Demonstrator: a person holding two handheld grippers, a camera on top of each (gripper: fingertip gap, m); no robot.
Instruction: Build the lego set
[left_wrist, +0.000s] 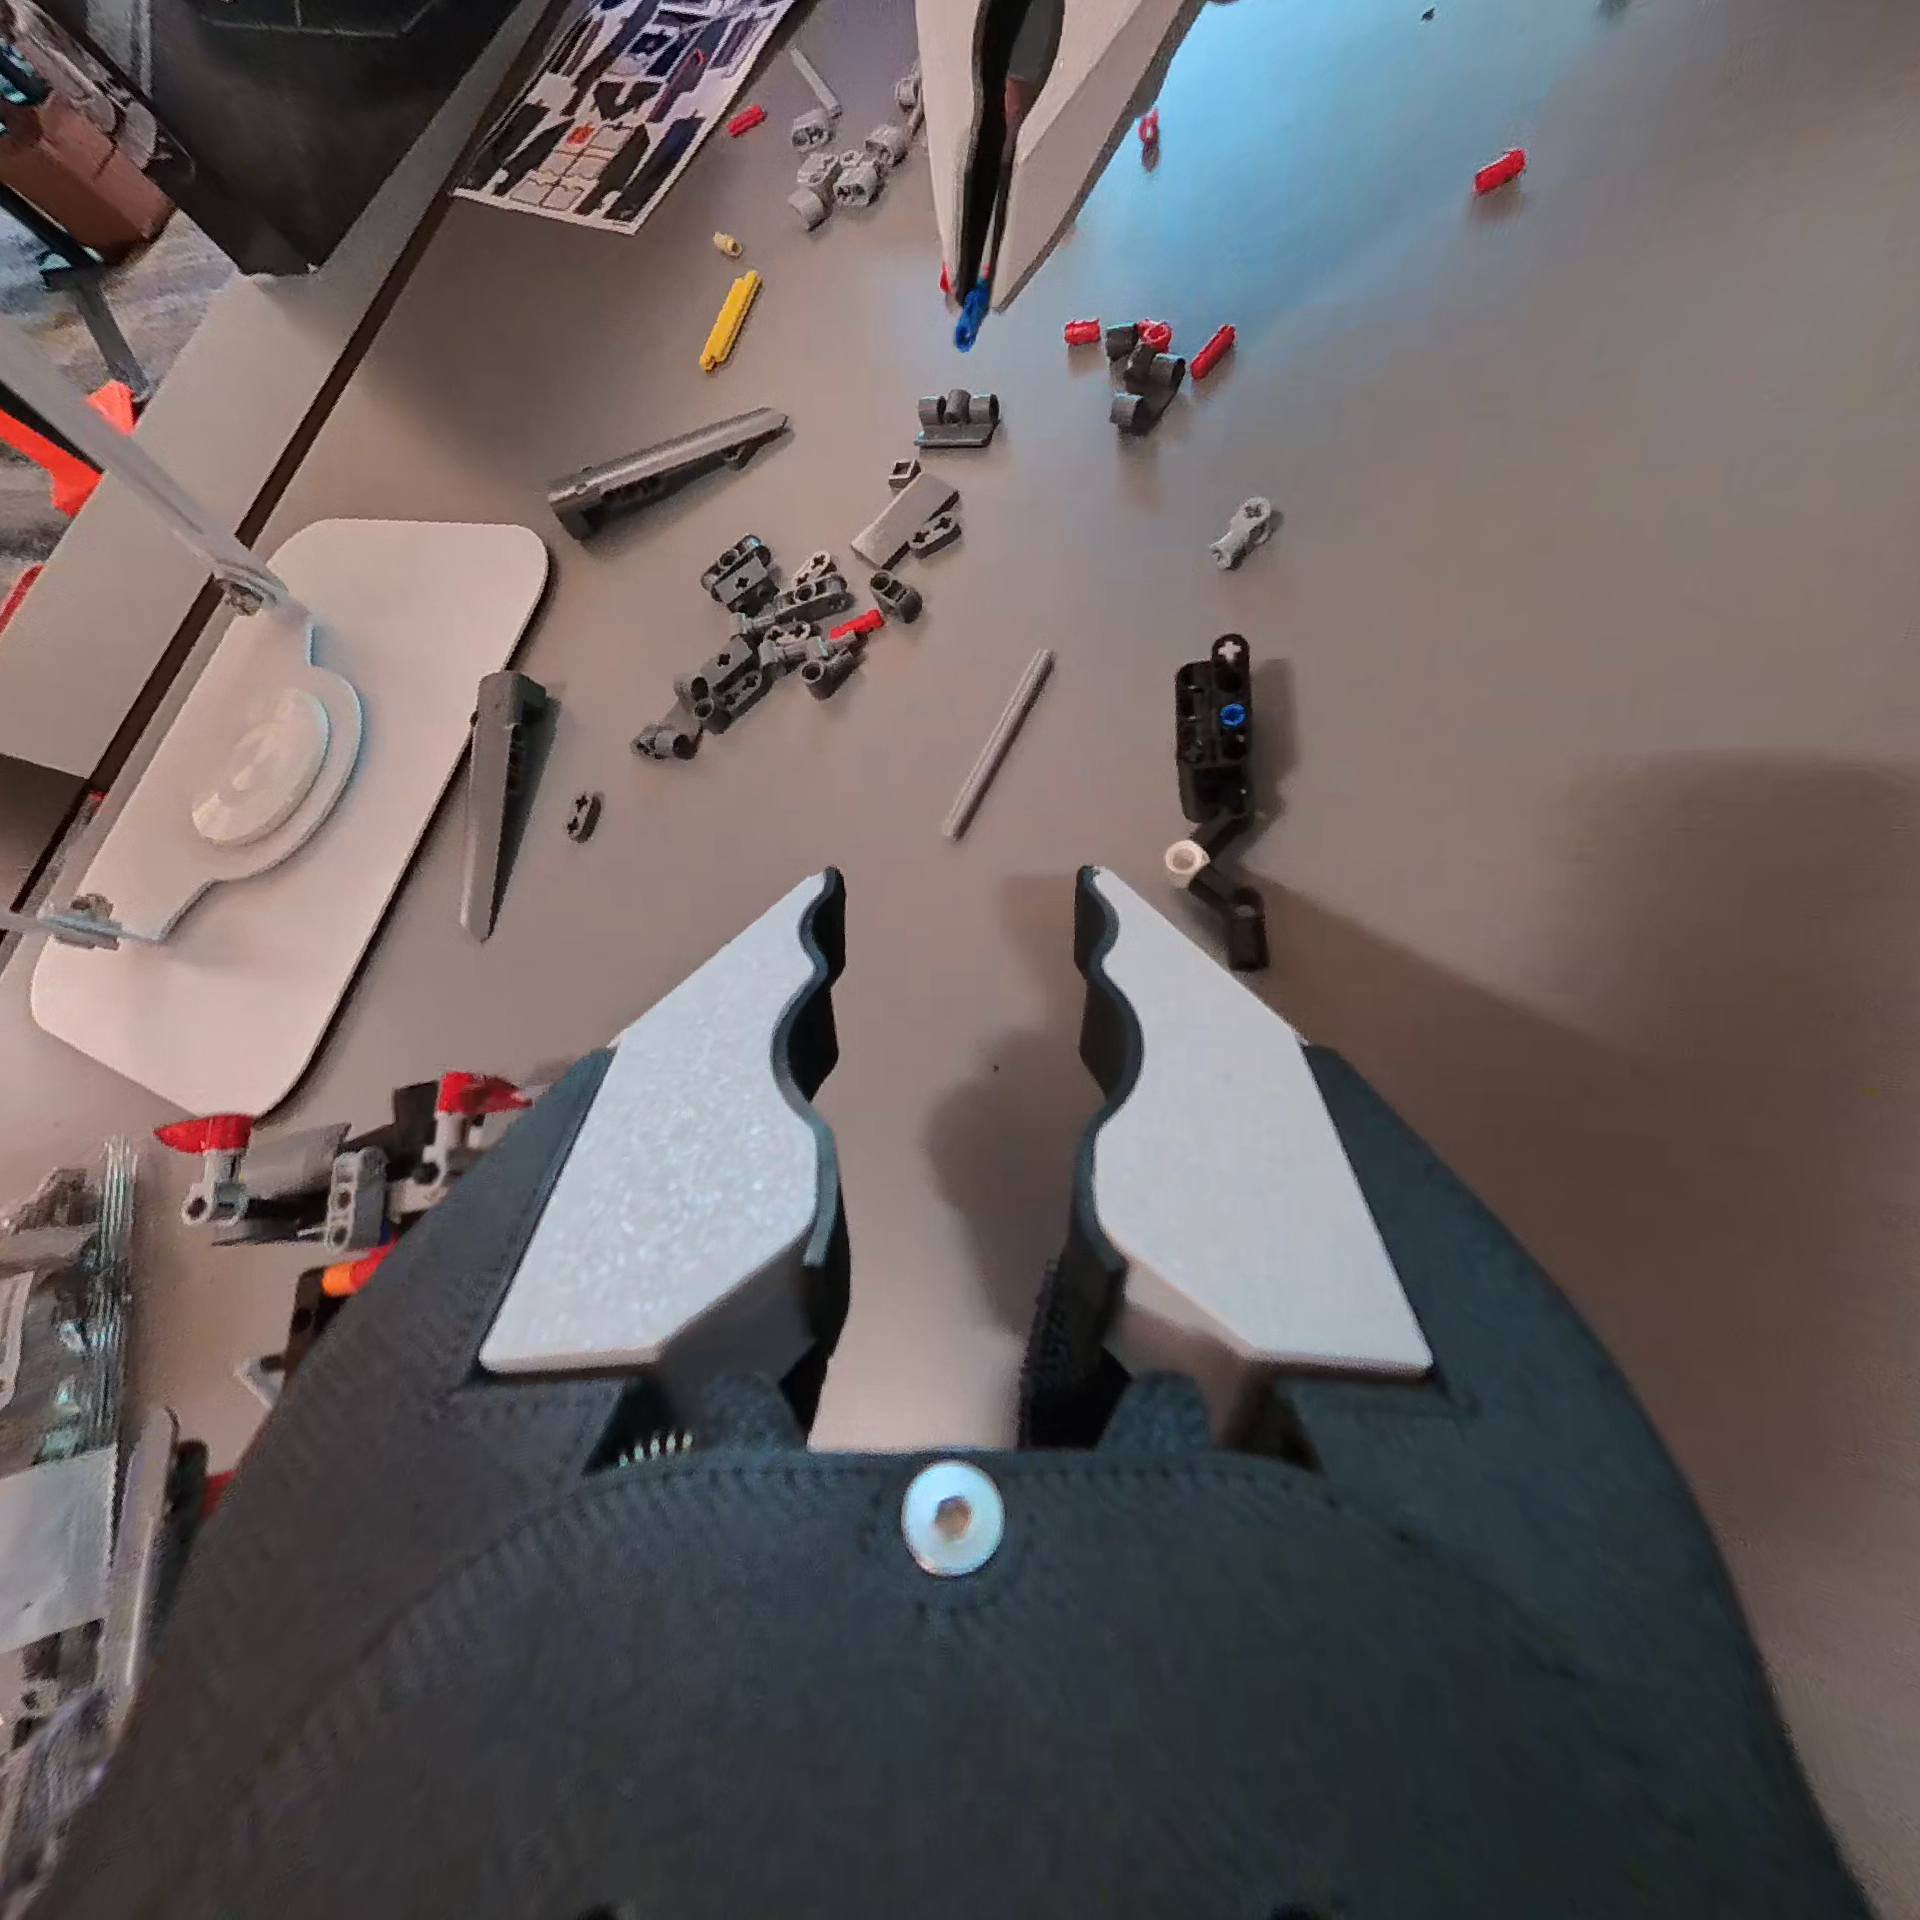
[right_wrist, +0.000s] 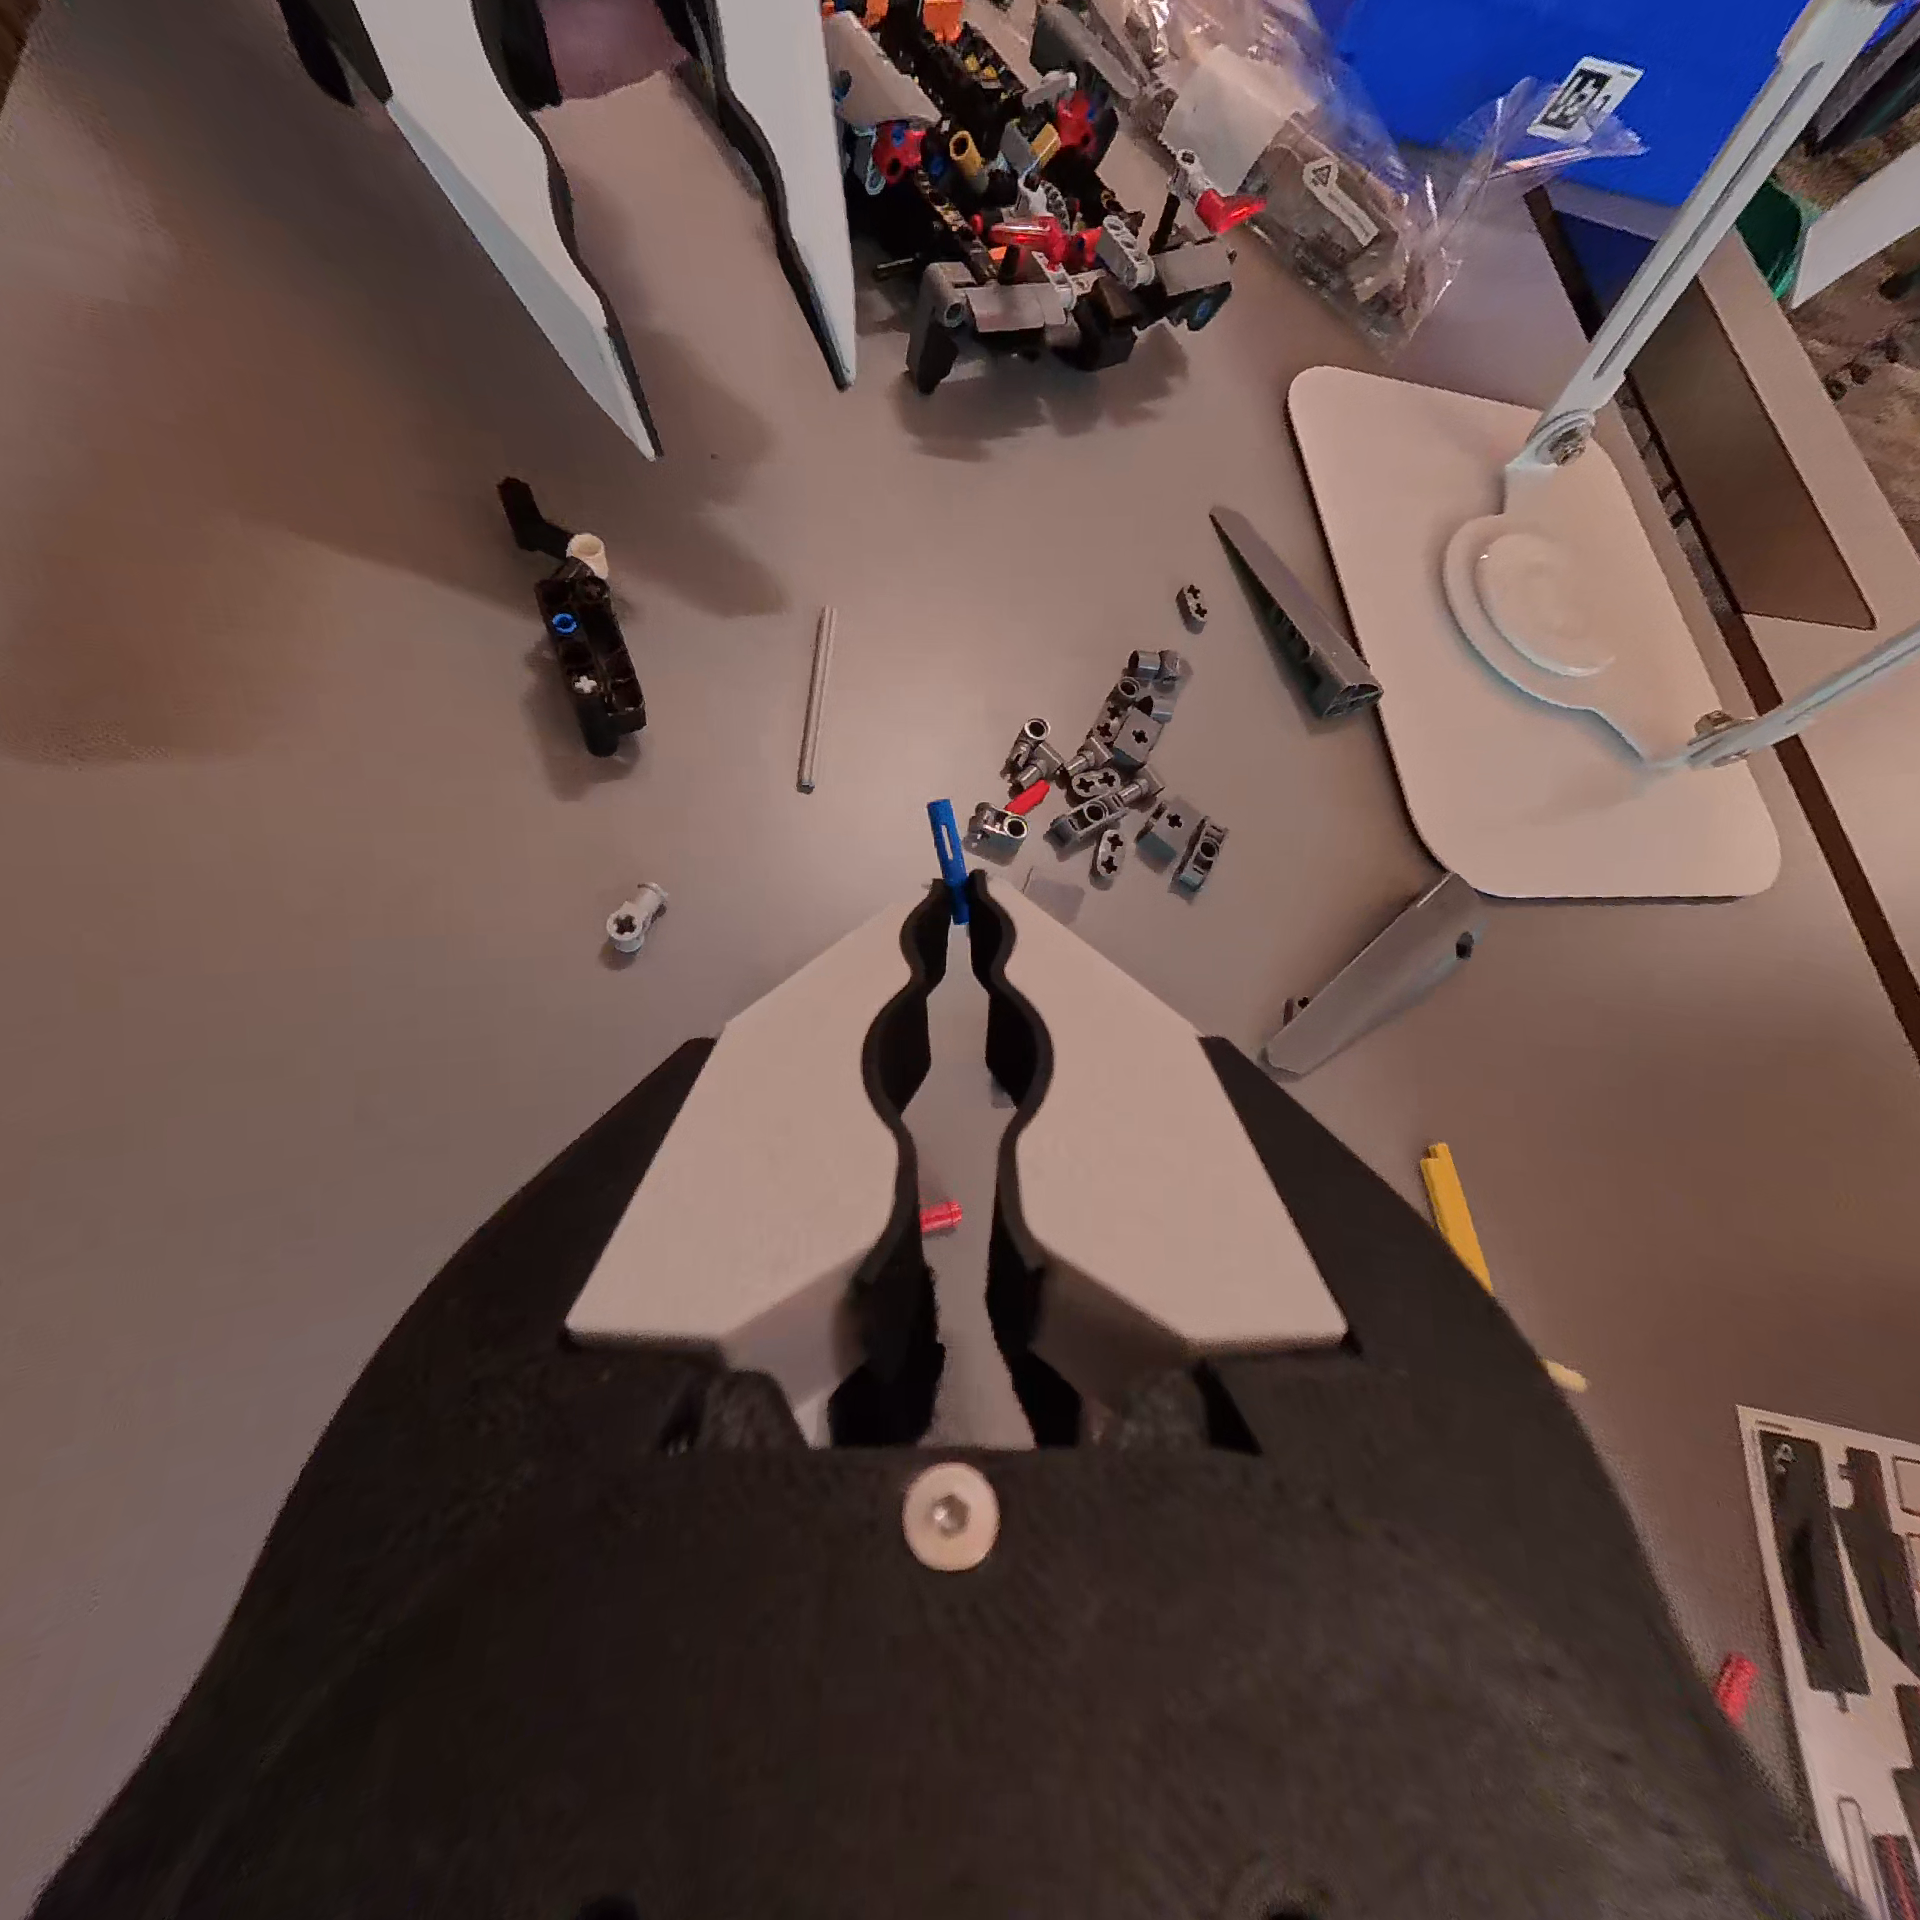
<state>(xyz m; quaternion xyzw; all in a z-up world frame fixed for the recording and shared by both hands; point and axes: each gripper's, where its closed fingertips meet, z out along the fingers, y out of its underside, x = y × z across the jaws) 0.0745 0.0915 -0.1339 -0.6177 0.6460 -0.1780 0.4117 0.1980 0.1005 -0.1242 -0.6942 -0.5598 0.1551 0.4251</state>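
I am pinching a little blue pin (right_wrist: 948, 852) tight at the tips of my right gripper (right_wrist: 958, 896), over the table (right_wrist: 312, 1039), near grey bits (right_wrist: 1117, 774). My left gripper (left_wrist: 961, 899) is hanging wide, holding nothing. I should squeeze gently so it stays straight.

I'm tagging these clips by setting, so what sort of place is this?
Probably a hobby or work desk set up for toy-brick building: loose grey connector pieces, a half-built model, bags of parts and a white stand base.
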